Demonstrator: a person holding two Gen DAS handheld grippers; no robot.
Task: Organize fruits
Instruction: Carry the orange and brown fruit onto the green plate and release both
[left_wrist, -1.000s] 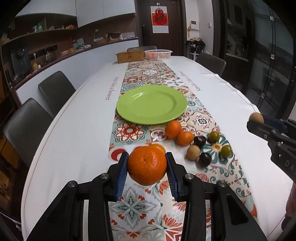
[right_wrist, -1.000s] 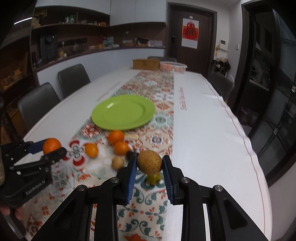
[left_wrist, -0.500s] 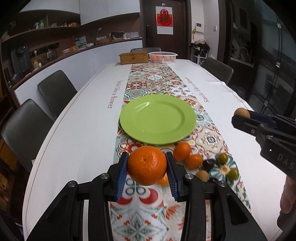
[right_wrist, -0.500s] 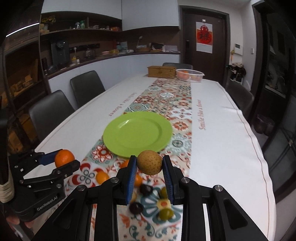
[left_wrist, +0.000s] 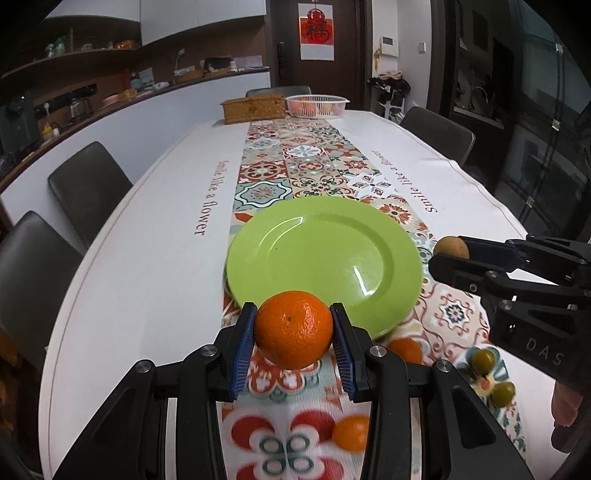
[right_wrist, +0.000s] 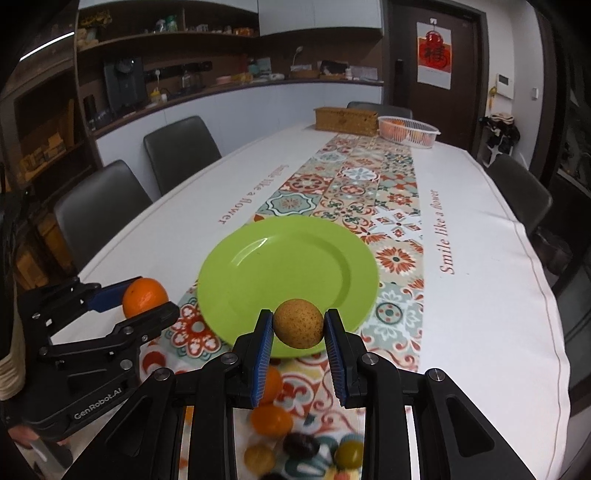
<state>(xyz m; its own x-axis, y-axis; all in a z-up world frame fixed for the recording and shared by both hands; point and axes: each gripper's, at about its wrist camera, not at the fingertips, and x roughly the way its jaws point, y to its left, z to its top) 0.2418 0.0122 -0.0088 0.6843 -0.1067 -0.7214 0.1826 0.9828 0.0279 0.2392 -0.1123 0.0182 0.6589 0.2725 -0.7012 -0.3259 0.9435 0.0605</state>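
Note:
My left gripper (left_wrist: 293, 339) is shut on a large orange (left_wrist: 293, 339) and holds it above the near rim of the green plate (left_wrist: 325, 254). My right gripper (right_wrist: 298, 328) is shut on a small brown speckled fruit (right_wrist: 298, 328) at the plate's (right_wrist: 280, 266) near edge. Each gripper shows in the other view: the right gripper (left_wrist: 448, 254) at the right, the left gripper (right_wrist: 146, 301) at the left. Loose fruits lie on the runner below: small oranges (left_wrist: 351, 432), green fruits (left_wrist: 484, 358), a dark plum (right_wrist: 301, 445).
A white table with a patterned runner (left_wrist: 295, 162) runs away from me. A wicker box (left_wrist: 255, 108) and a white basket of fruit (left_wrist: 317, 105) stand at the far end. Dark chairs (left_wrist: 88, 184) line both sides.
Both grippers have moved forward with their fruits toward the green plate, which now looks larger and closer. The loose fruits have slid to the lower edge of both views.

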